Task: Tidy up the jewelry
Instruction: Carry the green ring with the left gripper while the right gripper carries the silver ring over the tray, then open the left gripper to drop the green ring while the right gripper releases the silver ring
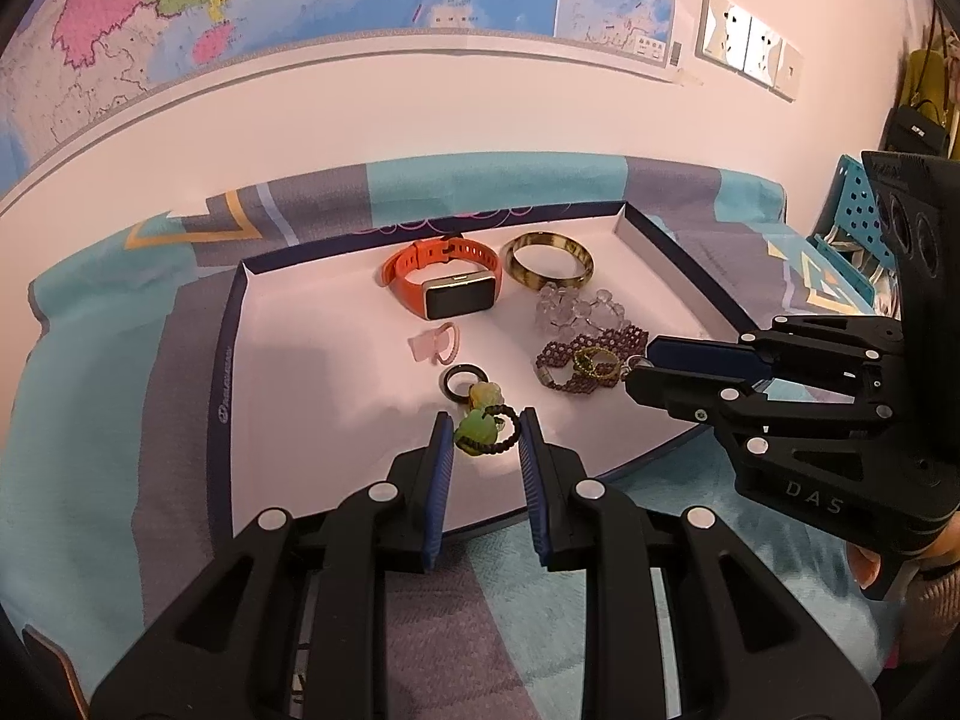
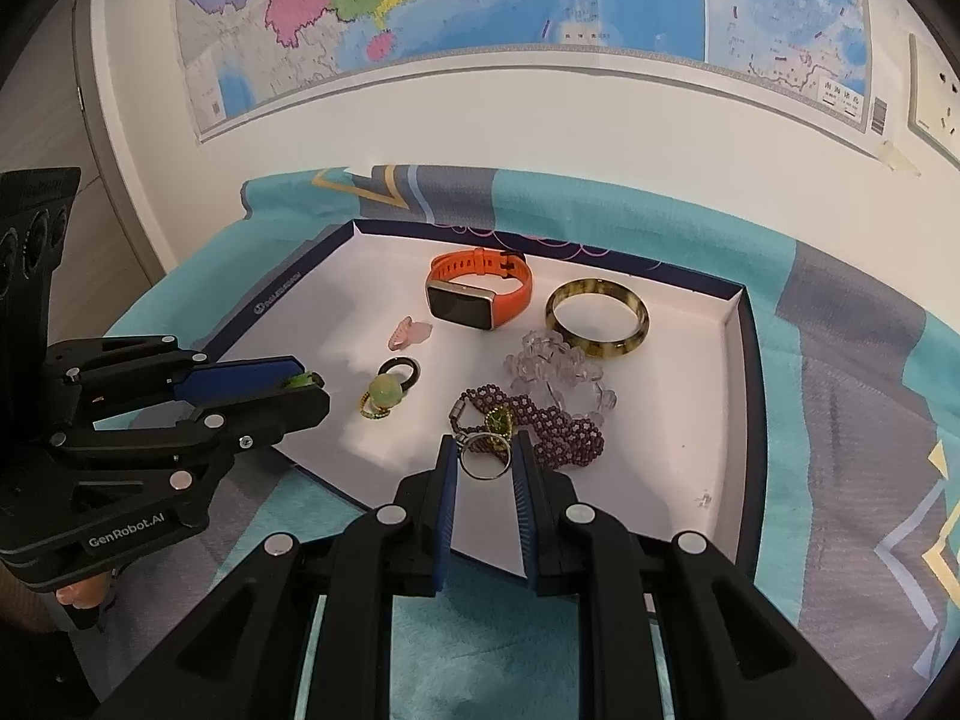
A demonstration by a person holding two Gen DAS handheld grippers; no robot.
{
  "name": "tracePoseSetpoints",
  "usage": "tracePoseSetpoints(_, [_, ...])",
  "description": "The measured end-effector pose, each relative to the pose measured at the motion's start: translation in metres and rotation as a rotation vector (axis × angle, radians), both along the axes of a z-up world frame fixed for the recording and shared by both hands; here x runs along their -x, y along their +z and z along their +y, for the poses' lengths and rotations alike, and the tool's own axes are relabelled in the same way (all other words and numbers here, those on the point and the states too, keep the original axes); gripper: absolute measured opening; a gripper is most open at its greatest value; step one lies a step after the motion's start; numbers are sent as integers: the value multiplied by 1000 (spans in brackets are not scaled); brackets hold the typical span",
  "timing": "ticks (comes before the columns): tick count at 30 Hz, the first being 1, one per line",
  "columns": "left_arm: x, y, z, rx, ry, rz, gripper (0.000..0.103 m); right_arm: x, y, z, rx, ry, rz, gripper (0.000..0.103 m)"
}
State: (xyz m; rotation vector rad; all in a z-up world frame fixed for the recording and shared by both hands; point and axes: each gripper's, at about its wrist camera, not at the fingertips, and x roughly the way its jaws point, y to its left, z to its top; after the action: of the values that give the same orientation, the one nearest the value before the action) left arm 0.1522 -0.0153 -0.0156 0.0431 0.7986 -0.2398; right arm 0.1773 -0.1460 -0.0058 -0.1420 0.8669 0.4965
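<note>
Two grippers work over the same tray. The left gripper [image 1: 483, 429] has its jaws apart on both sides of a green charm on a dark beaded loop [image 1: 480, 429]; whether the pads already touch it, I cannot tell. The right gripper [image 2: 485, 459] has its jaws around a thin silver ring [image 2: 483, 463], which seems pressed between the pads, so I judge it is clamped on the ring.

Just beyond the right jaws lies a purple beaded bracelet [image 2: 540, 420] with a small green piece on it, touching a clear crystal bracelet [image 2: 558, 372]. Near the left jaws are a black ring [image 1: 461, 381] and a pale green bead charm [image 2: 384, 391]. Farther away lie a pink piece [image 1: 435, 345], an orange watch [image 1: 447, 285] and an amber bangle [image 1: 549, 258].

All the pieces are inside the white tray [image 1: 282, 420], which lies on a blue patterned cloth [image 1: 90, 390]. The big pieces at the back are separated, but the small ones in front are mixed and partly overlapping. I judge the task is somewhere in the middle.
</note>
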Motion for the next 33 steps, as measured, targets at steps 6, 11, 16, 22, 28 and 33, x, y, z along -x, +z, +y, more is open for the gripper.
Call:
tracePoseSetpoints(6, [-3,-5,-1,-7,4,11,23,-4,-4,1,5,2,15,17])
tracePoseSetpoints(11, [-6,-8,-2,-11,7,22,23,-8,-8,3,13,1,27,17])
tracePoseSetpoints(16, [-9,-12,-3,-14,10,36,23,-10,-11,3,16,-7,37,17])
tracePoseSetpoints(22, [-10,-14,-2,-19,20,35,25,-11,-13,2,13,-15,46,18])
tracePoseSetpoints(28, [-6,-13,1,-17,31,25,37,-7,-12,-1,8,-29,37,30])
tracePoseSetpoints(33, [7,-5,5,-34,47,-22,52,6,1,-7,-8,-44,-9,51])
